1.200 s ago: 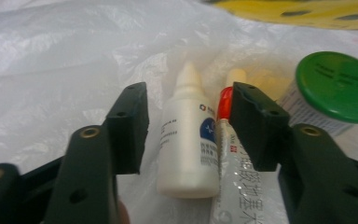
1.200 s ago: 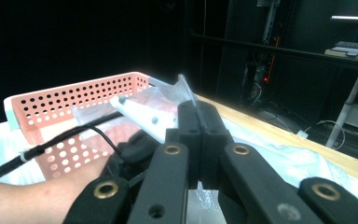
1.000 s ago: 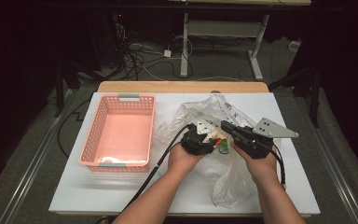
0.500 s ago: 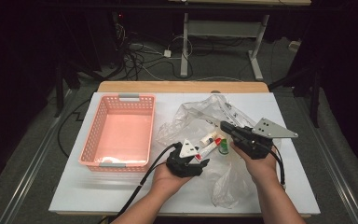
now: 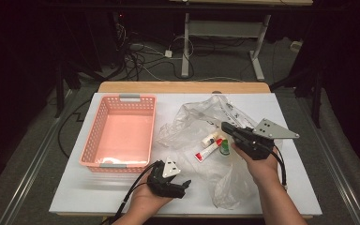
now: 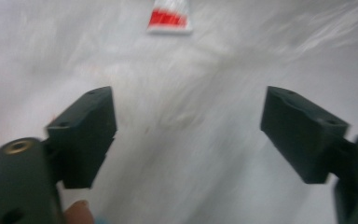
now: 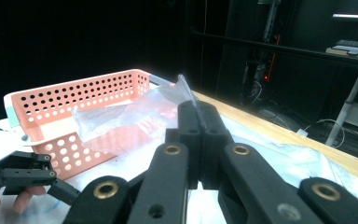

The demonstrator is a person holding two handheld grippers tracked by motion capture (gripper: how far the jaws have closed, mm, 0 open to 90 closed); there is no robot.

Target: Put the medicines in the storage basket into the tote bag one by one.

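right tool (image 5: 227, 126) clamped on plastic bag (image 5: 201, 117); left tool (image 5: 183, 186) just opened, empty. approach toothpaste tube (image 5: 209, 150) squarely, close mid-body.

Right gripper (image 5: 228, 127) pinches bag (image 5: 201, 119); tubes (image 5: 209, 145) inside. Left gripper (image 5: 183, 185) near, jaws apart. Basket (image 5: 104, 161) left.

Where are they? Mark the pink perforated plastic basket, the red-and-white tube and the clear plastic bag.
pink perforated plastic basket (image 5: 104, 127), high view, on its left wall.
red-and-white tube (image 5: 209, 149), high view, on the middle of its body.
clear plastic bag (image 7: 121, 114), right gripper view, on the film pinched by the right tongs.
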